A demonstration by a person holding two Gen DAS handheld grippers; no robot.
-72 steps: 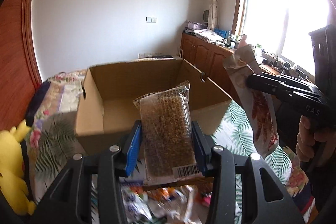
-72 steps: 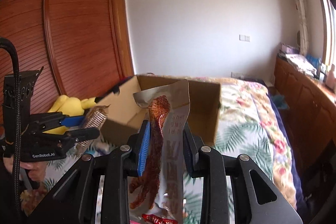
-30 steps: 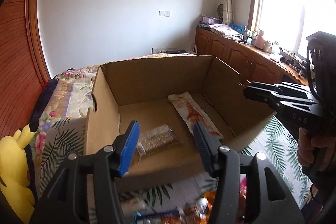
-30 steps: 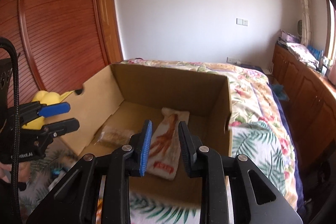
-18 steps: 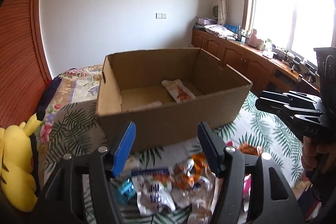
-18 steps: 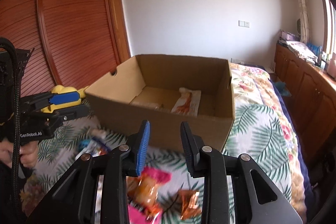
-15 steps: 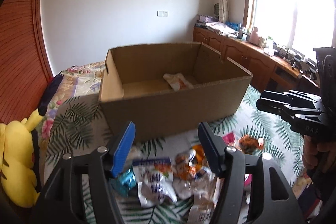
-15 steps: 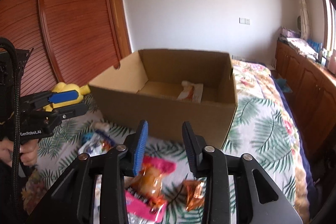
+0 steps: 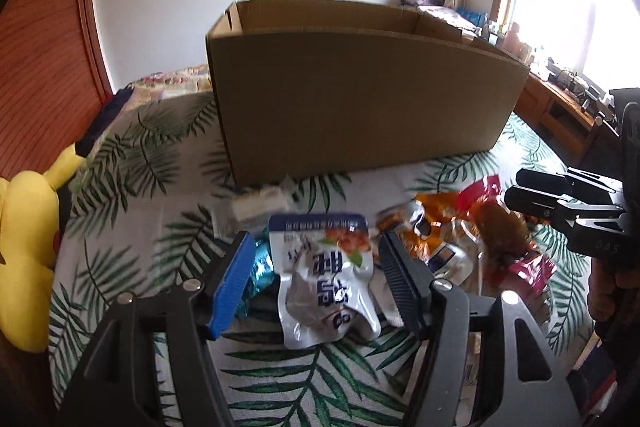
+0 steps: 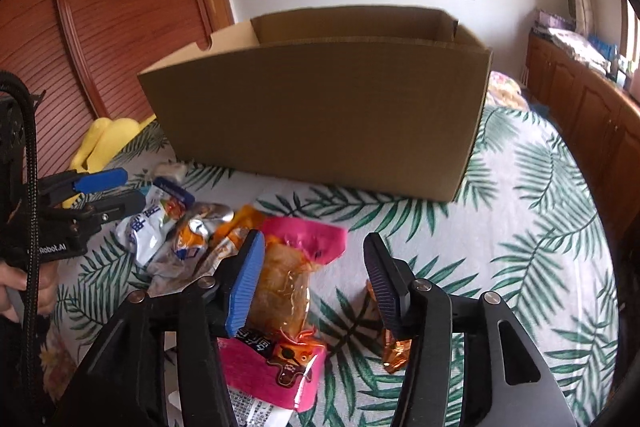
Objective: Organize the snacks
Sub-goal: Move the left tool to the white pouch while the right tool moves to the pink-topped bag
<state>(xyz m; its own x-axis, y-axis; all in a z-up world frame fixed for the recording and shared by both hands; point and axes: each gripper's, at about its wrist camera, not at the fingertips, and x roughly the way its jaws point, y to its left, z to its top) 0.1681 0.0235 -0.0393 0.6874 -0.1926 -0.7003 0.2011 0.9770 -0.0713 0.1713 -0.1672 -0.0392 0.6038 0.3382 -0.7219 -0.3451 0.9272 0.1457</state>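
Observation:
A brown cardboard box (image 9: 360, 99) stands on the leaf-print bedspread; it also shows in the right wrist view (image 10: 320, 115). Its inside is hidden from here. A pile of snack packs lies in front of it. My left gripper (image 9: 316, 271) is open, low over a white and blue pouch (image 9: 324, 275) that lies between its fingers. My right gripper (image 10: 312, 275) is open over a pink and clear pack (image 10: 288, 279), which lies by the blue finger. The same pack shows in the left wrist view (image 9: 504, 239). The white pouch shows in the right wrist view (image 10: 152, 227).
A small orange wrapper (image 10: 394, 347) lies under my right gripper's right finger. A yellow plush toy (image 9: 28, 259) sits at the bed's left edge. Wooden wardrobe doors (image 10: 100, 27) stand on the left, a wooden cabinet (image 10: 592, 99) on the right.
Both grippers let their packs go into the box, pulled back from it and dropped down to the snack pile in front. The box's inside has gone out of sight.

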